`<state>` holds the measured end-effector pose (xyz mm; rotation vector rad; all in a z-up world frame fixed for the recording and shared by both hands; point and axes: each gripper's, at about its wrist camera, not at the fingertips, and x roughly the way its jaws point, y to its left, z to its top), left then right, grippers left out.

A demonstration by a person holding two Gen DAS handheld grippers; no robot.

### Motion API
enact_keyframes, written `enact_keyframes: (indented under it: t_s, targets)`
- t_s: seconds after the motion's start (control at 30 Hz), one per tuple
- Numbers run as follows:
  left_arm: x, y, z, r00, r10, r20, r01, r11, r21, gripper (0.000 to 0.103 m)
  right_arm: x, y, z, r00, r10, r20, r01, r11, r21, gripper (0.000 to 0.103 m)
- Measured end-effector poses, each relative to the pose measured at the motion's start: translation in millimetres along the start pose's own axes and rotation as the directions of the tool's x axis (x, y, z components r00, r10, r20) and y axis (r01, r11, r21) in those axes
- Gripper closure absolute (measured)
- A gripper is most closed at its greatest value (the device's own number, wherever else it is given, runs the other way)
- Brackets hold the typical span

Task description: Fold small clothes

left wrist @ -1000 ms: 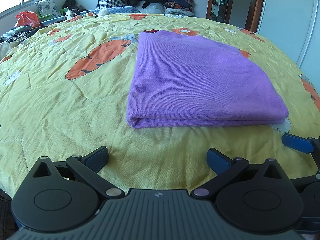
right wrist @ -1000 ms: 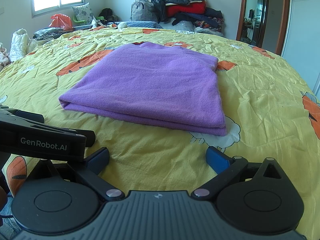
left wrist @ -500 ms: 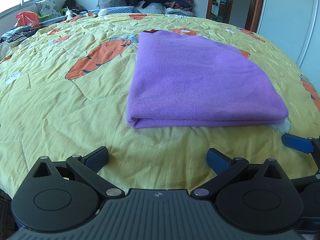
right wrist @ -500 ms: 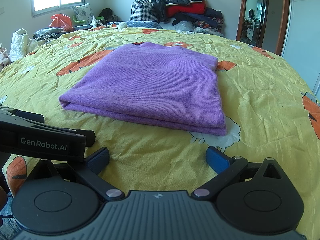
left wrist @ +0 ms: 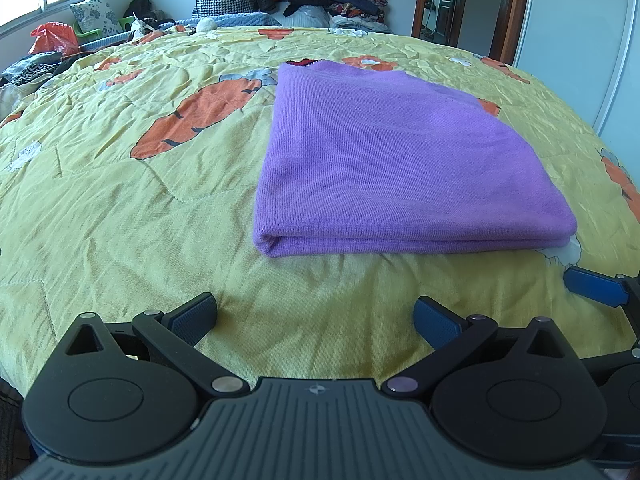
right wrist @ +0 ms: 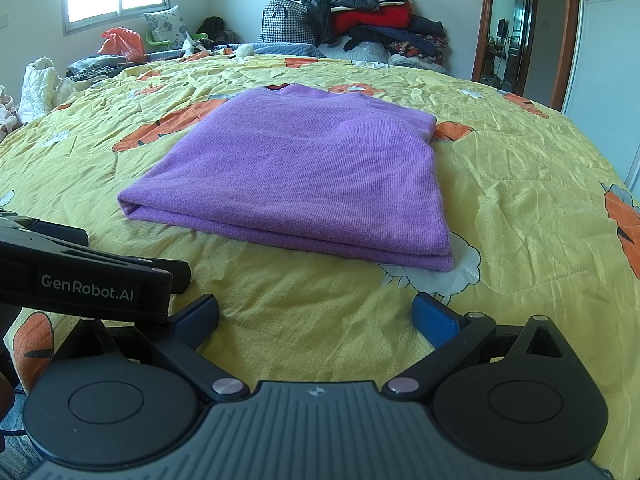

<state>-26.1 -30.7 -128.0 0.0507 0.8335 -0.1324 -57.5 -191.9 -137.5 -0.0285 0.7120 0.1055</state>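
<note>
Two tongs, left point(left wrist: 314, 316) and right point(right wrist: 316, 316), gape empty. "GenRobot.AI" marks the left one, near a folded purple garment point(right wrist: 304, 176).

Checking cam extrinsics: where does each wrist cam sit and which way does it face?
Left wrist: on the left gripper, low over the yellow bedspread, facing the folded purple garment; own open fingers show, right gripper's blue pad at right.
Right wrist: on the right gripper, facing the same garment; own open fingers, left gripper's body at left.
Shared: garment, bedspread, clothes pile.

Black ribbed claw point(left wrist: 314, 316) bodies – blue pads point(left wrist: 438, 326), silver pivot screws point(right wrist: 226, 386) – white "GenRobot.AI" lettering point(right wrist: 87, 281)
</note>
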Motion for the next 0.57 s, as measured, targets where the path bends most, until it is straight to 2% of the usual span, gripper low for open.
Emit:
enact_keyframes:
  t_s: [0.57]
  targets:
    - [0.0, 0.2, 1.6, 1.000, 0.001, -0.005, -0.001, 1.000, 0.001, 0.000, -0.1, 0.4, -0.3, 1.000, 0.000, 0.000, 0.000, 1.000, -0.001, 0.000]
